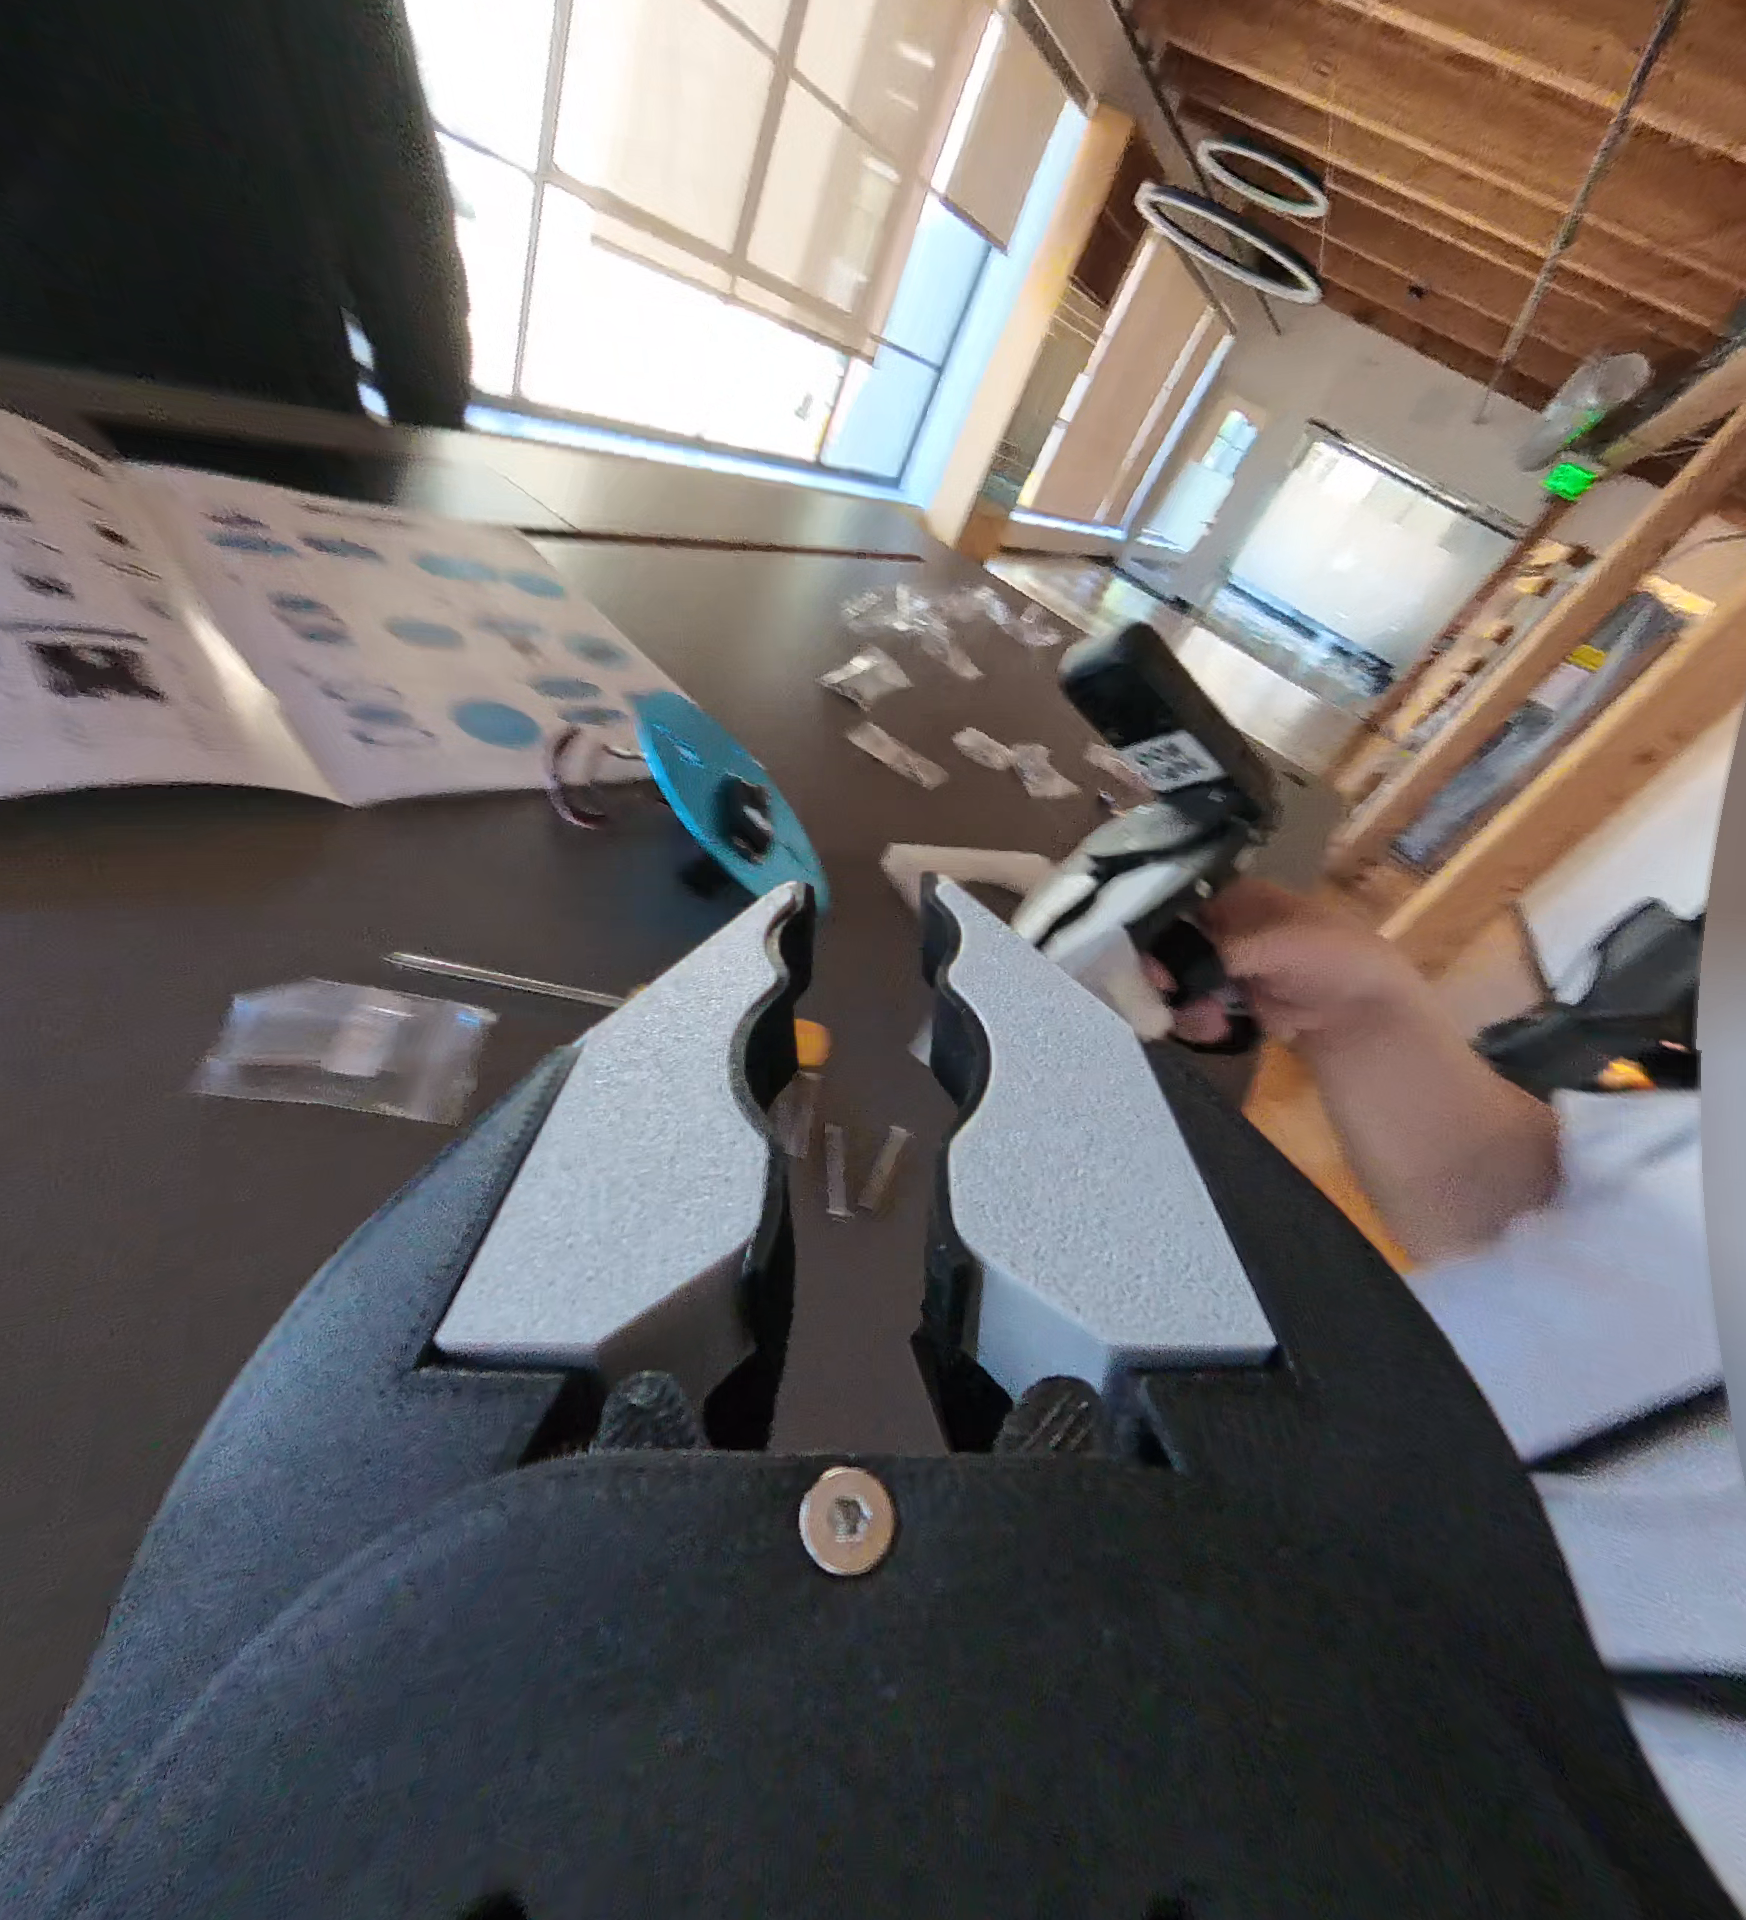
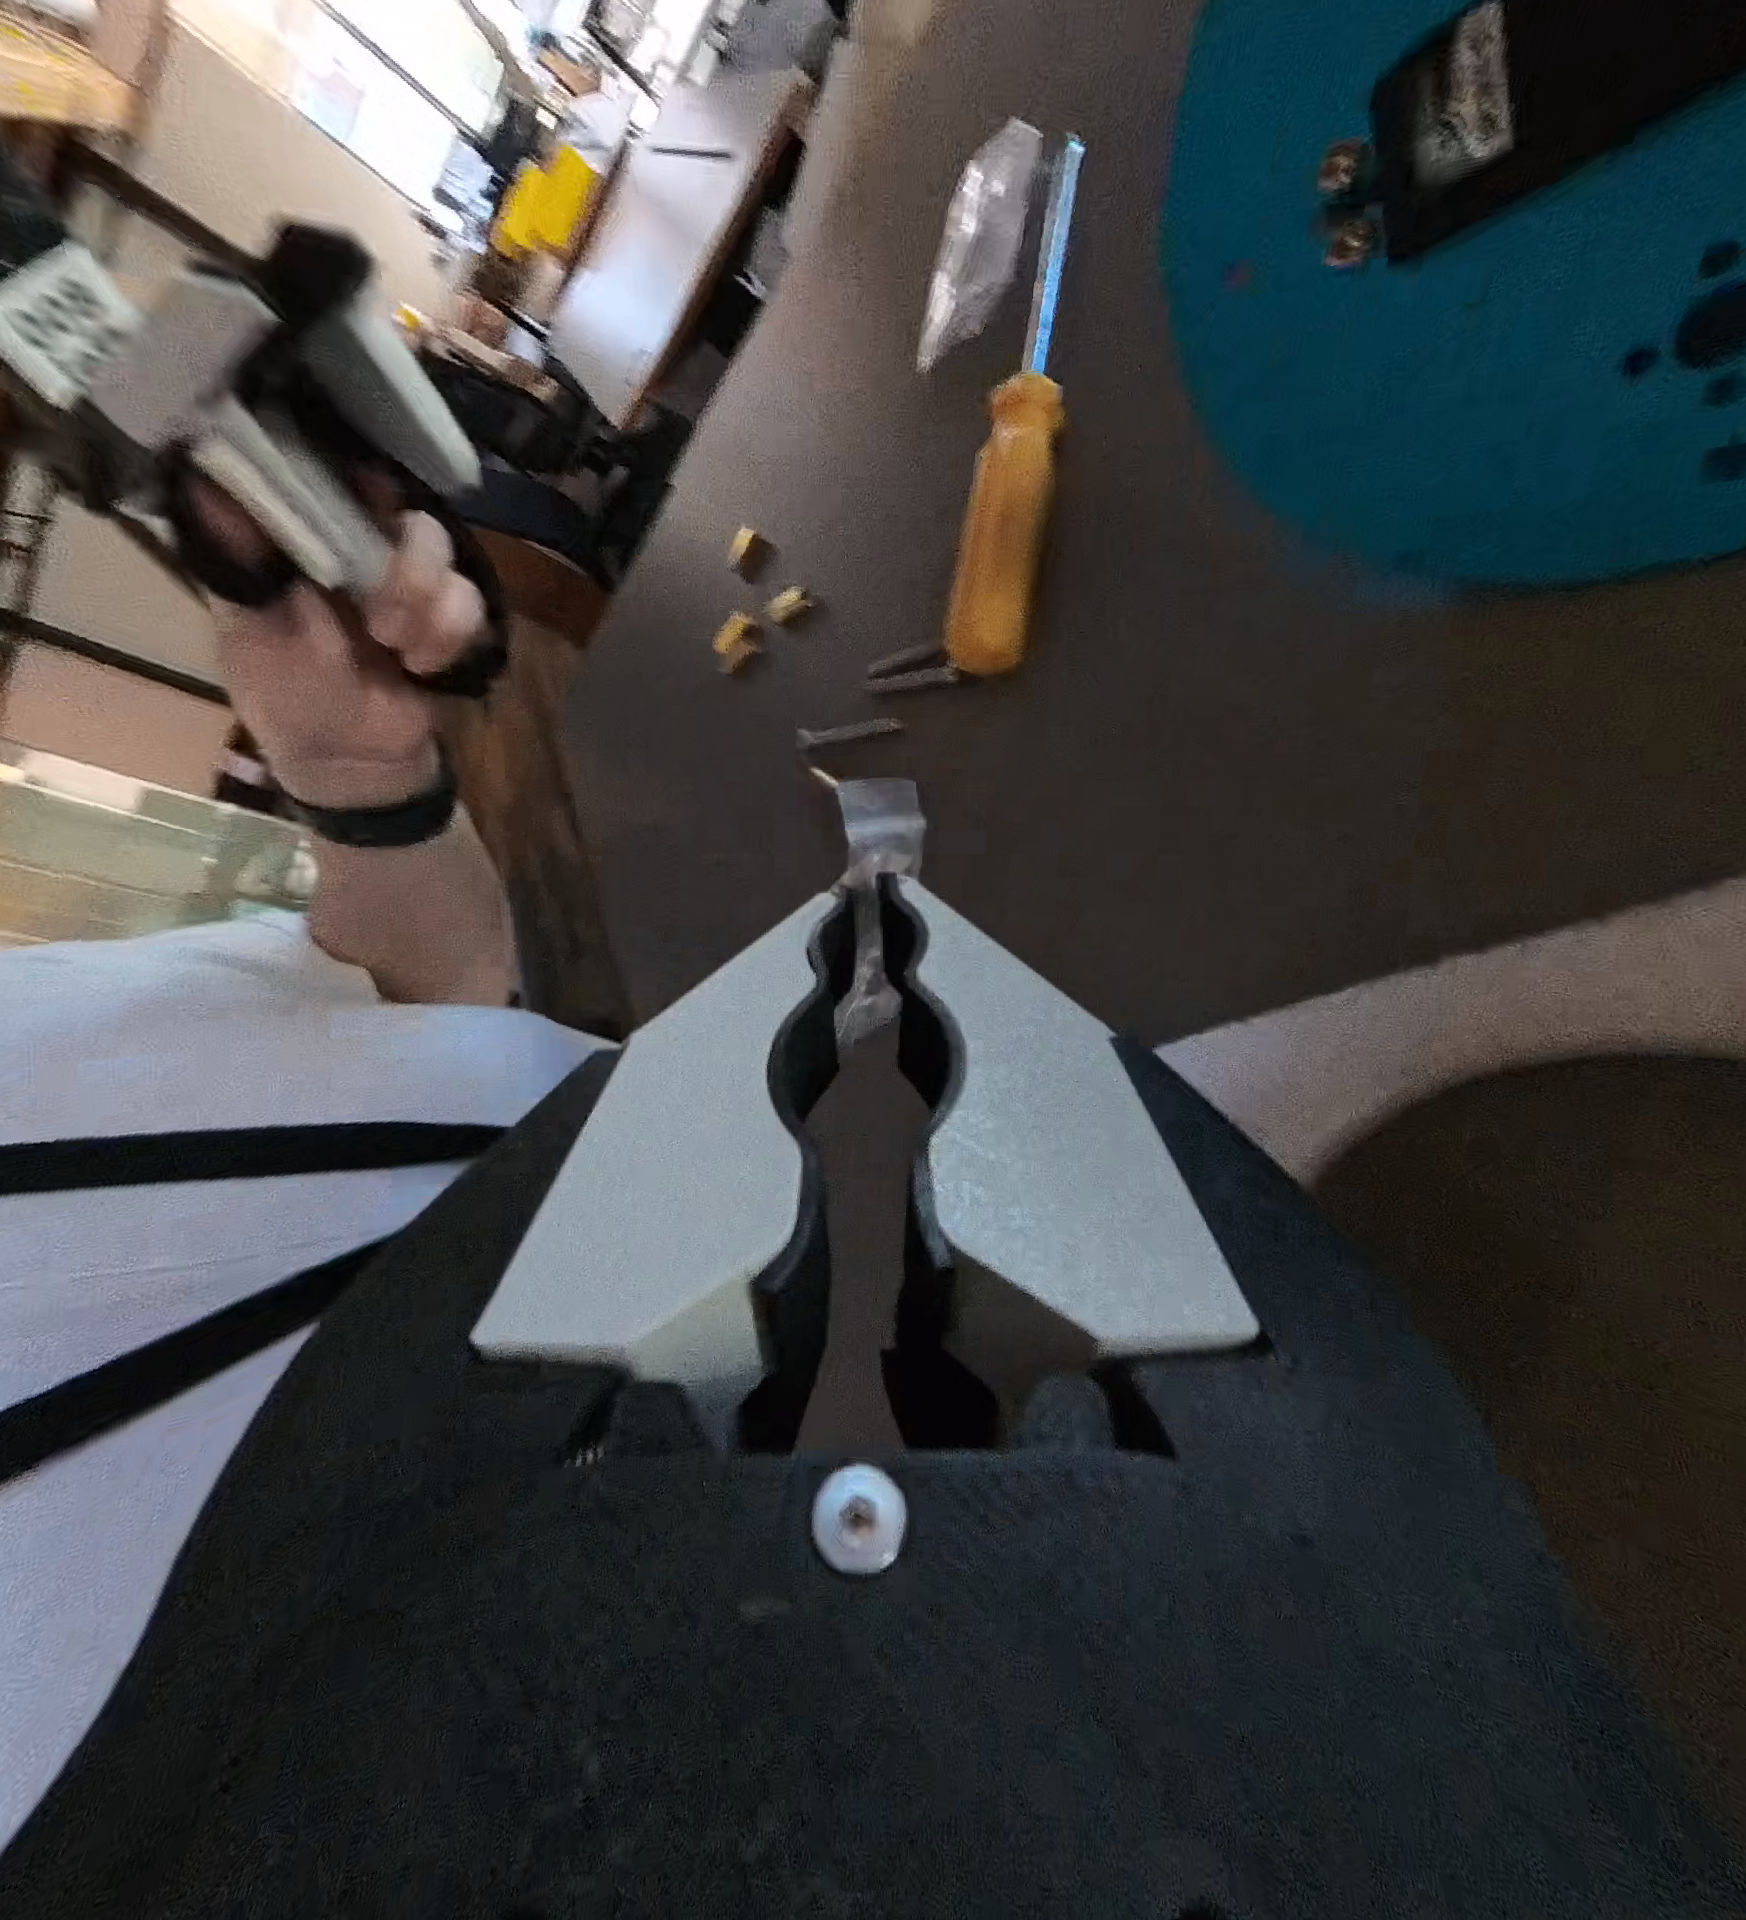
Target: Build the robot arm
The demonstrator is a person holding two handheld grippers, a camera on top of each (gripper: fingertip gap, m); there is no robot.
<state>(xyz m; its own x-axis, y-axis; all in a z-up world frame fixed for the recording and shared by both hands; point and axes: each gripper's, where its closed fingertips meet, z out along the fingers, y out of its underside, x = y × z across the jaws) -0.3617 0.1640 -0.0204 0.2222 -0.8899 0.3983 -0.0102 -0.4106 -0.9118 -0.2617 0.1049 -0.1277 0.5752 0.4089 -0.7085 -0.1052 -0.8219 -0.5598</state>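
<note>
My left gripper (image 1: 871, 906) is open and empty, low over the dark table (image 1: 173, 1195). Several small screws (image 1: 848, 1153) lie on the table between its fingers. A blue disc (image 1: 723, 800) with a black part bolted on stands just beyond its left fingertip. My right gripper (image 2: 874, 883) is shut on a small clear plastic bag (image 2: 881, 826), pinched at the fingertips above the table. Ahead of it lie screws (image 2: 848, 732), an orange-handled screwdriver (image 2: 1004, 530) and several small brass pieces (image 2: 757, 603). The blue disc (image 2: 1523, 312) is at its upper right.
An open instruction booklet (image 1: 225, 644) lies at the left. A clear bag (image 1: 339, 1049) lies left of my fingers, and several more small bags (image 1: 900, 675) are scattered farther back. A person in dark clothes (image 1: 173, 187) stands behind the table. The table's edge (image 2: 536, 790) runs at the left. The orange-handled screwdriver (image 2: 1004, 530) is about 9 cm from my right fingertips and 15 cm from my left. My left tips are about 20 cm from the blue disc (image 2: 1523, 312), my right tips only 12 cm.
</note>
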